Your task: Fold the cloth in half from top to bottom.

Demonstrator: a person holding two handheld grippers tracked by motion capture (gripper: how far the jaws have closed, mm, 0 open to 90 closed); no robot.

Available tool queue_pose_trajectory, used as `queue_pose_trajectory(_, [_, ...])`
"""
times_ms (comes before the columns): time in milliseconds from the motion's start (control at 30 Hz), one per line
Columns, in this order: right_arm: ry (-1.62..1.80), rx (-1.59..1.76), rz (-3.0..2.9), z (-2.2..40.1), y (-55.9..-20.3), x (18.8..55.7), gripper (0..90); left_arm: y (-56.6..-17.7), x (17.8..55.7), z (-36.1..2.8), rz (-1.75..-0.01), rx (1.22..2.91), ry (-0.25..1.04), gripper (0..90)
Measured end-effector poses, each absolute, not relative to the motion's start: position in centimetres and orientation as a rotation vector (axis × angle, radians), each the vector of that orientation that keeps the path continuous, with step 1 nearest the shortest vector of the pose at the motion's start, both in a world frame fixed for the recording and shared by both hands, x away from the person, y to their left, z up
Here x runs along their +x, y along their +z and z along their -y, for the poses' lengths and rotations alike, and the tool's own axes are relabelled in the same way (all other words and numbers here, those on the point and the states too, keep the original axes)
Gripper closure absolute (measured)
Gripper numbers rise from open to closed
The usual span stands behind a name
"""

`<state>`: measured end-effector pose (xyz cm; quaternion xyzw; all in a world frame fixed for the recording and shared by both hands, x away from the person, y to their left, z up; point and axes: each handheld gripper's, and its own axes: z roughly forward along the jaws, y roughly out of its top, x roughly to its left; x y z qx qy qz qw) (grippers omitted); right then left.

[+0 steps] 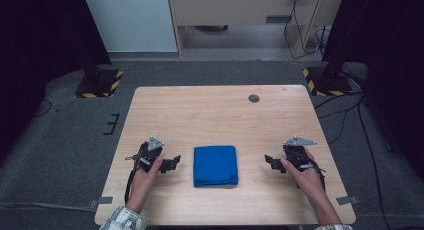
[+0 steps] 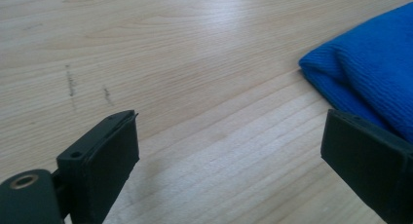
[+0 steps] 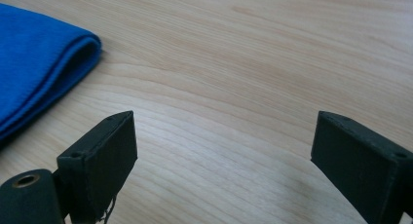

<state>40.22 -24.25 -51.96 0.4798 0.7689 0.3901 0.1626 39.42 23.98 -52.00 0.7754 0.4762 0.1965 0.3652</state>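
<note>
Desk point(image 1: 220, 110): light wood top, rectangular, grain running side to side. A small dark round cap point(image 1: 254, 98) is set in near the far edge, right of centre. Faint dark scuffs point(image 2: 71, 83) mark the wood ahead of the left gripper.

Cloth point(image 1: 215, 165): blue, folded into a thick square pad, lying flat near the near edge, about midway between the desk's left and right edges. Rounded fold edges show in both gripper views point(image 2: 370, 83) point(image 3: 34, 63).

Left gripper point(image 1: 172, 162): held in the person's left hand point(image 1: 145, 177), low over the desk near the left edge, just beside the cloth's left side. Jaws stand wide apart, nothing between them; bare wood shows in the gap point(image 2: 229, 151). One jaw sits close to the cloth's corner; contact cannot be told.

Right gripper point(image 1: 271, 162): held in the right hand point(image 1: 307, 177), near the right edge, pointing at the cloth, clear of it. Jaws wide apart over bare wood point(image 3: 224, 151).
</note>
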Motion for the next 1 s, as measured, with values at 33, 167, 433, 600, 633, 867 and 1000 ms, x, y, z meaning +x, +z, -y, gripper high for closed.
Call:
queue_pose_trajectory(33, [1.102,1.382,-2.192,24.5,-52.1,40.4,9.7,-52.1,39.5,-24.2,-1.232,1.991,0.507,6.6])
queue_pose_trajectory(167, [1.105,1.437,-2.146,25.1,-52.5,41.2,10.1,-52.5,40.1,-25.0,-1.268,1.979,0.510,6.6])
queue_pose_trajectory(433, [1.074,1.543,-2.029,26.6,-52.8,43.3,10.3,-53.1,40.6,-25.8,-1.295,2.008,0.534,6.6])
queue_pose_trajectory(600, [1.017,1.612,-2.021,27.0,-53.4,43.8,10.4,-53.4,40.7,-25.6,-1.287,2.032,0.527,6.6])
queue_pose_trajectory(633, [1.010,1.602,-2.023,27.0,-53.5,43.8,10.2,-53.5,40.8,-25.6,-1.286,2.036,0.526,6.6])
queue_pose_trajectory(867, [1.001,1.589,-2.011,26.7,-53.6,43.9,8.7,-53.7,40.8,-25.3,-1.271,2.062,0.532,4.6])
queue_pose_trajectory(1000, [0.970,1.547,-2.020,26.3,-53.8,43.8,7.1,-53.7,40.8,-25.3,-1.267,2.067,0.530,3.3])
